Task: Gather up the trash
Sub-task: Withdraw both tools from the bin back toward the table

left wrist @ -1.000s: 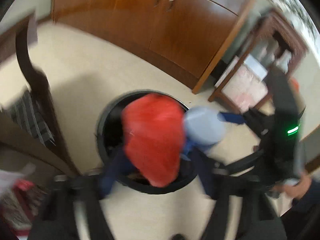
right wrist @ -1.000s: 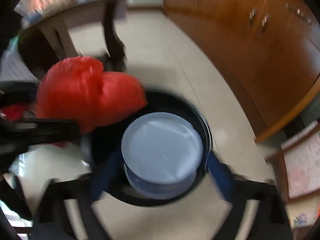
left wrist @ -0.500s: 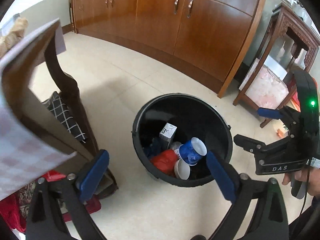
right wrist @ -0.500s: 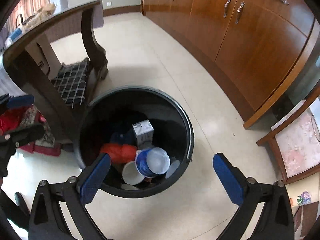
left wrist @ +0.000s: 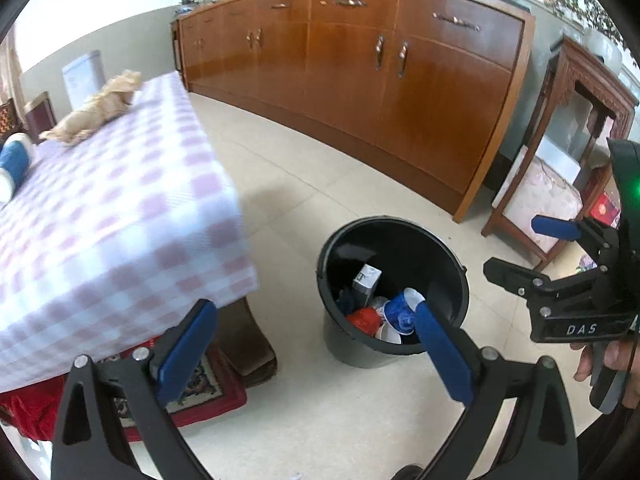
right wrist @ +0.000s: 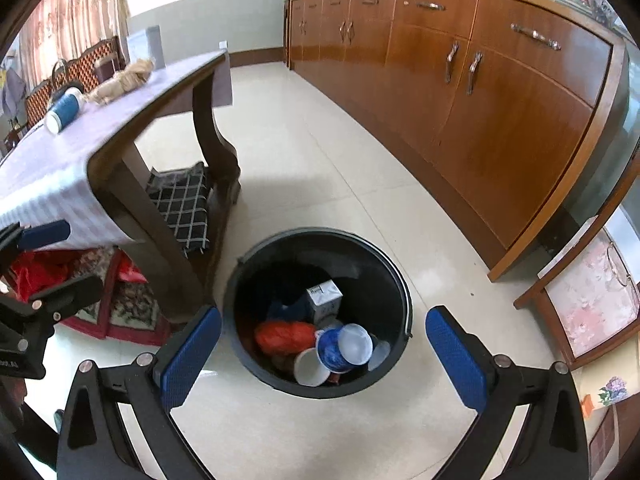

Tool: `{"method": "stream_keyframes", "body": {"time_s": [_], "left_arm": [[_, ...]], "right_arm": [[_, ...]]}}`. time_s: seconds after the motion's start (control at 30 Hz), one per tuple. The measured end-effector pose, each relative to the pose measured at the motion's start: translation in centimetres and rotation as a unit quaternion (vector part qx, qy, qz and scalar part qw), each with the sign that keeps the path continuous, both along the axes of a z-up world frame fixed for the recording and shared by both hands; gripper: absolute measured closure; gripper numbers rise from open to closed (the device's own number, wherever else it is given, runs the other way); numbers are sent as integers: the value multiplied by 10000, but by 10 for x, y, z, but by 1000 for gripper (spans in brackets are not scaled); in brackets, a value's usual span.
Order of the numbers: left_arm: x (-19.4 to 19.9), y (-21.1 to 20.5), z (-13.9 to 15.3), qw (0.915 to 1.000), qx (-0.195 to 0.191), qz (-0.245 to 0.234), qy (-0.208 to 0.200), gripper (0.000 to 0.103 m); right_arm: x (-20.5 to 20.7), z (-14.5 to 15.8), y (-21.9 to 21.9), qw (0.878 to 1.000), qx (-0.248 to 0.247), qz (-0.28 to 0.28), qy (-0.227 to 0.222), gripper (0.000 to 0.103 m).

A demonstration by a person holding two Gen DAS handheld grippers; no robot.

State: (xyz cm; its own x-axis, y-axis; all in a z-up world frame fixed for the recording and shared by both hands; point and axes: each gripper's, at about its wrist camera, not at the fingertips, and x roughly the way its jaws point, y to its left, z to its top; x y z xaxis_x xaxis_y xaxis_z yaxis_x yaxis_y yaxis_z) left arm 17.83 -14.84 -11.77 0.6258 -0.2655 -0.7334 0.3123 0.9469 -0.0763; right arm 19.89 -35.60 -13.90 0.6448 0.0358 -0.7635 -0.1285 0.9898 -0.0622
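Observation:
A black trash bin [left wrist: 452, 264] [right wrist: 400, 292] stands on the tiled floor. Inside lie a red bag [right wrist: 286, 336] [left wrist: 362, 316], a blue cup [right wrist: 340, 346] [left wrist: 400, 312], white lids and a small carton [right wrist: 325, 300]. My left gripper [left wrist: 316, 350] is open and empty, above the floor left of the bin. My right gripper [right wrist: 324, 354] is open and empty, above the bin's near rim; it also shows in the left wrist view [left wrist: 532, 248]. On the table lie a blue cup [right wrist: 64, 110] [left wrist: 12, 160] and a crumpled tan paper [right wrist: 120, 80] [left wrist: 96, 108].
The table with a checked cloth [left wrist: 120, 208] [right wrist: 52, 168] stands left of the bin. A long wooden cabinet [left wrist: 400, 80] [right wrist: 500, 100] runs along the far side. A wooden stand with a floral cushion [left wrist: 548, 196] [right wrist: 592, 300] is to the right. Red cloth and a rug [right wrist: 100, 296] lie under the table.
The red bag and the blue cup left my grippers and dropped into the bin. Both grippers opened and rose, so the tabletop has come into view.

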Motion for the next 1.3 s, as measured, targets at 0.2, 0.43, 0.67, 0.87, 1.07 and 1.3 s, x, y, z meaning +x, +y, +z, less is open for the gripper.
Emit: {"method": "stream_keyframes", "body": {"time_s": [0.2, 0.43, 0.67, 0.87, 1.07, 1.3], "left_arm": [[-13, 24, 26, 9993, 63, 254, -274, 3], [-29, 60, 53, 9965, -19, 611, -569, 3], [-47, 98, 73, 9920, -63, 943, -831, 3], [-55, 135, 90, 9862, -22, 1339, -971, 3], [-60, 178, 101, 9783, 53, 1769, -1079, 2], [-59, 219, 107, 9692, 37, 2192, -1118, 2]], "right_arm": [[-11, 26, 23, 9996, 132, 55, -235, 0], [-22, 53, 57, 9982, 238, 254, -483, 0], [-31, 81, 93, 9955, 241, 546, -731, 0], [-29, 106, 124, 9921, 338, 660, -1010, 0], [-22, 123, 164, 9890, 250, 949, -1106, 0], [-6, 133, 203, 9873, 343, 1111, -1081, 0]]}}
